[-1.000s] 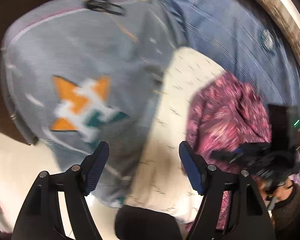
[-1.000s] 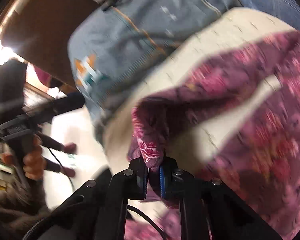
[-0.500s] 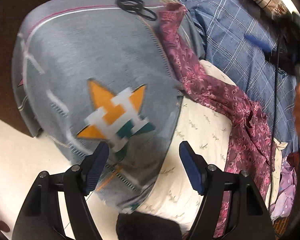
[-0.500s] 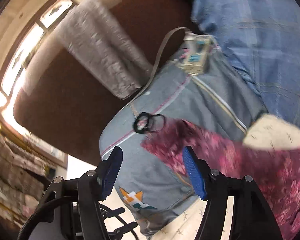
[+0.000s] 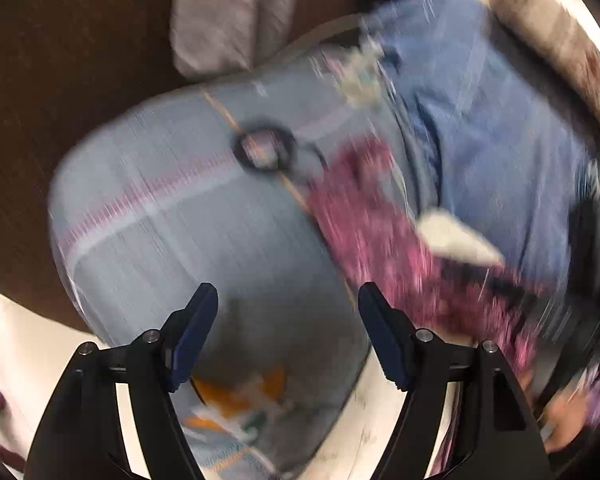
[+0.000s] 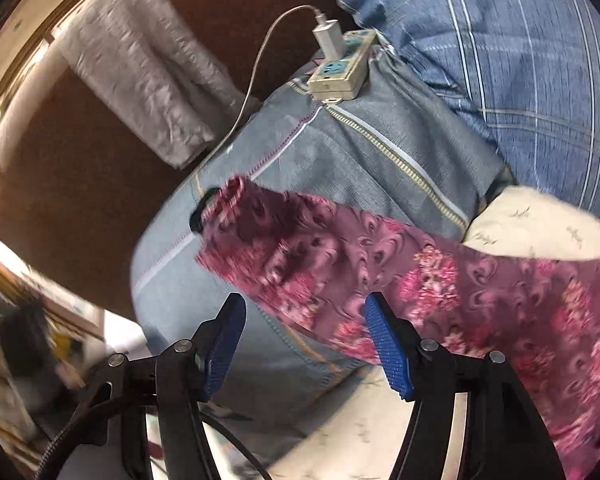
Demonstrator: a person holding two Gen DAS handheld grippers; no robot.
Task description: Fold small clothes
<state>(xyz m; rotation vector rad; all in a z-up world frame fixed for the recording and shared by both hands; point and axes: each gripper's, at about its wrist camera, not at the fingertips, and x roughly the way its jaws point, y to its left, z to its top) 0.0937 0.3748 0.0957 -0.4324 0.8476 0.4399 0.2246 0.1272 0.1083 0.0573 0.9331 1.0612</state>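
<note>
A magenta floral garment (image 6: 380,264) lies stretched in a long strip across a grey-blue cushion (image 6: 340,152) and a cream patterned sheet (image 6: 540,232). My right gripper (image 6: 305,302) hangs open just above the strip's near edge, pads clear of the cloth. The left wrist view is blurred. There my left gripper (image 5: 287,294) is open over the cushion (image 5: 188,232), left of the garment (image 5: 380,232), with nothing between its fingers. The garment's far end covers part of a pair of black scissors (image 6: 200,212).
A white power strip (image 6: 340,68) with a plugged charger sits at the cushion's far end. A grey towel (image 6: 140,72) hangs on the brown headboard (image 6: 60,160). Blue plaid bedding (image 6: 520,60) fills the right. The scissors (image 5: 264,152) lie on the cushion. A hand (image 5: 560,412) shows at the lower right.
My right gripper has opened and released the magenta garment, which now lies spread across the cushion. Both grippers have lifted and swung toward the headboard.
</note>
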